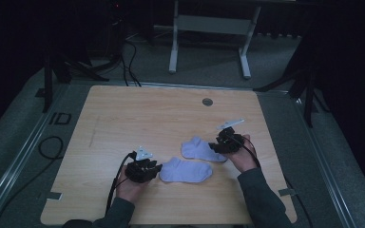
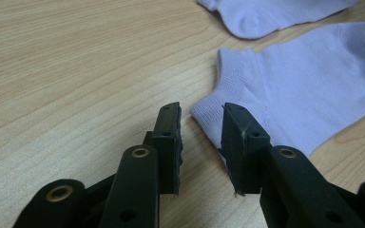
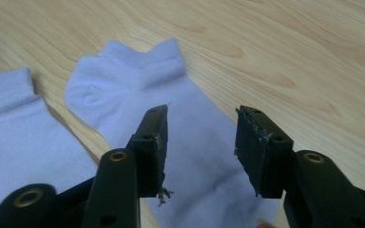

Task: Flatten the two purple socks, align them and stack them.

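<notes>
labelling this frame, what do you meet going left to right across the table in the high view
left gripper → nearer pale lilac fabric sock → farther pale lilac fabric sock → right gripper, all on the light wooden table.

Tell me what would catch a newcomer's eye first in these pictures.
Two pale lilac socks on the wooden table, lying side by side near its front middle: the near sock by the left gripper, the far sock by the right gripper. Both grippers stand open, the left at the near sock's cuff, the right above the far sock, neither holding anything.
</notes>
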